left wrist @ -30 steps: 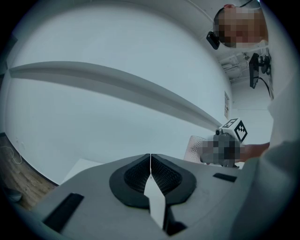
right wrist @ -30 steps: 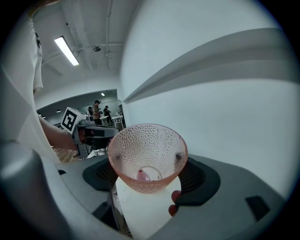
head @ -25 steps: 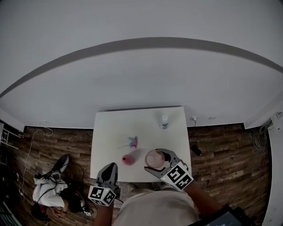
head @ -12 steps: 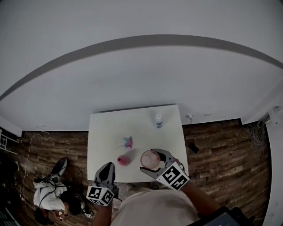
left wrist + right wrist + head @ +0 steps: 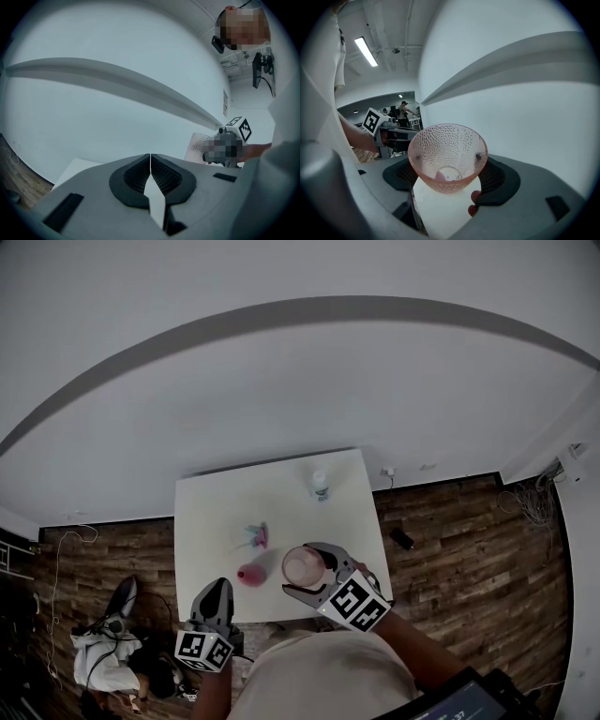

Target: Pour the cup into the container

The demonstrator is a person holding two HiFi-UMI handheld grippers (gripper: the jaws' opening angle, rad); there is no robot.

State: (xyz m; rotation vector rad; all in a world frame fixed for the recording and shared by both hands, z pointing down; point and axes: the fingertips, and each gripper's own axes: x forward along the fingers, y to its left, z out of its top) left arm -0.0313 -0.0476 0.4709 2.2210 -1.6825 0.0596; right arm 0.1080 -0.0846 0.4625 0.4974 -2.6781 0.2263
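My right gripper [image 5: 298,570] is shut on a pink dimpled glass cup [image 5: 303,564] above the front part of the white table [image 5: 217,512]. In the right gripper view the cup [image 5: 447,157] sits between both jaws with its mouth open toward the camera, and something small and pink lies at its bottom. A small pink-red container [image 5: 248,575] stands on the table just left of the cup, and a part of it [image 5: 474,201] peeks out under the cup. My left gripper [image 5: 216,592] hangs at the table's front left edge, jaws shut [image 5: 150,164] and empty.
A small bottle [image 5: 321,486] stands near the table's far edge. A pink and blue object [image 5: 256,536] lies mid-table. On the wooden floor are bags and cables [image 5: 103,643] at the left and a dark item [image 5: 401,538] at the right. A white wall rises behind.
The whole scene has slid left and up in the head view. The cup stays in the right gripper at about the same distance from the pink-red container. The left gripper stays shut.
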